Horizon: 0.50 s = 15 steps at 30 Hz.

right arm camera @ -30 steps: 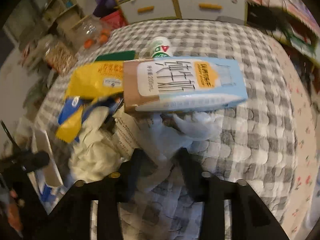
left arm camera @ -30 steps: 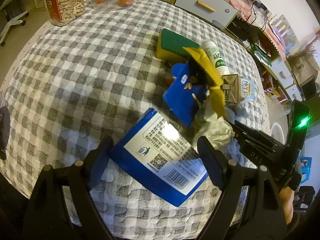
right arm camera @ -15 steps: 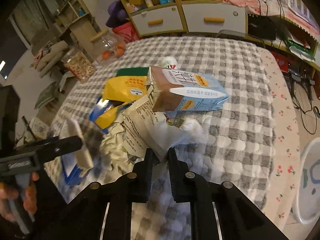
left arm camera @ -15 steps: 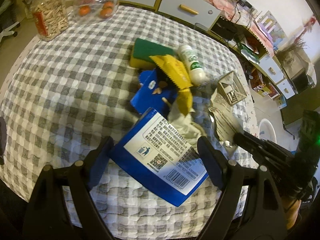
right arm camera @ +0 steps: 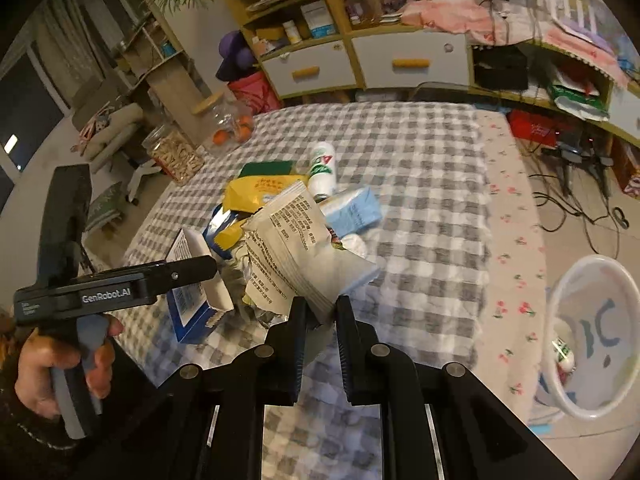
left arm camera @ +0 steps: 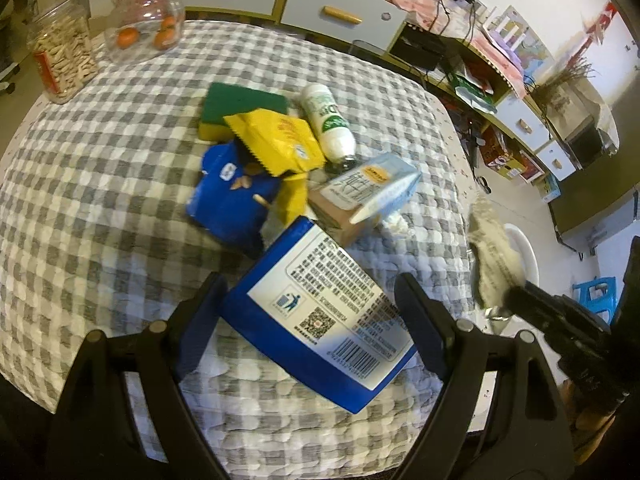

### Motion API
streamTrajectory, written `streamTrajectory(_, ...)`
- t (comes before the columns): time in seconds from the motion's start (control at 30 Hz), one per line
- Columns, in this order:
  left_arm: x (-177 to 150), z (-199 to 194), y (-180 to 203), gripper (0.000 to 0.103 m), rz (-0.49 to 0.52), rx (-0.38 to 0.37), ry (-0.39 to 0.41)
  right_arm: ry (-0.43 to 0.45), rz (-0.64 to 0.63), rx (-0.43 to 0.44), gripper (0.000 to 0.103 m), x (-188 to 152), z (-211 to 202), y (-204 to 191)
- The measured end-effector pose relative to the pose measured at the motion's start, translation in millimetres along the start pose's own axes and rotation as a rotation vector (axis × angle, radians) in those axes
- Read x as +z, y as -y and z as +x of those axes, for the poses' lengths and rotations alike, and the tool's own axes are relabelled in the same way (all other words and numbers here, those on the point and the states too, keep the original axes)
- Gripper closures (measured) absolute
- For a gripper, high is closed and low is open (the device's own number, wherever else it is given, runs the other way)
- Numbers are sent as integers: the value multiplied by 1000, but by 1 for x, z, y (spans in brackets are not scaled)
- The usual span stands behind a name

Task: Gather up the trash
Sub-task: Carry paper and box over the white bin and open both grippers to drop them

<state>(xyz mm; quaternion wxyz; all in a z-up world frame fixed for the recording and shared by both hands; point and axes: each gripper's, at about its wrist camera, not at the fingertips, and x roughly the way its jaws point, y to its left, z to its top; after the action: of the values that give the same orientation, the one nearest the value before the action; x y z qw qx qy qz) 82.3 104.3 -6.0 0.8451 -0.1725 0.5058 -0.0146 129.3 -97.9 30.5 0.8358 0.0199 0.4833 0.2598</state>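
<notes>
My left gripper (left arm camera: 310, 280) is shut on a blue-and-white box (left arm camera: 320, 320), held just above the checked table (left arm camera: 100, 184). The same box (right arm camera: 192, 308) shows in the right wrist view. My right gripper (right arm camera: 321, 306) is shut on a beige printed snack wrapper (right arm camera: 296, 248), held in the air off the table's right edge. That wrapper (left arm camera: 492, 256) hangs from the right gripper (left arm camera: 516, 294) in the left wrist view. A yellow wrapper (left arm camera: 276, 144), a blue wrapper (left arm camera: 232, 196), a milk carton (left arm camera: 368, 188), a white bottle (left arm camera: 328, 124), a sponge (left arm camera: 240, 104) and a tissue (left arm camera: 394, 222) lie piled on the table.
A white bin (right arm camera: 592, 292) stands on the floor to the table's right, with some items inside. A jar of seeds (left arm camera: 60, 56) and a glass jar of oranges (left arm camera: 148, 24) stand at the table's far left. Drawers, shelves and floor cables lie beyond.
The right gripper closed on the beige wrapper and lifted it up and away from the pile; the milk carton settled onto the table. The left gripper rose with the box.
</notes>
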Motion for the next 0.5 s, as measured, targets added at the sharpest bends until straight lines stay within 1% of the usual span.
streamTrajectory(0.1, -1, 1, 10, 18, 11, -6, -2, 18, 23, -24, 87, -2, -12, 11)
streamTrajectory(0.23, -2, 3, 27, 18, 28, -18, -2, 36, 81, -67, 87, -5, -26, 37)
streamTrajectory(0.5, -2, 14, 74, 18, 85, -74, -11, 52, 264, -171, 87, -22, -61, 103)
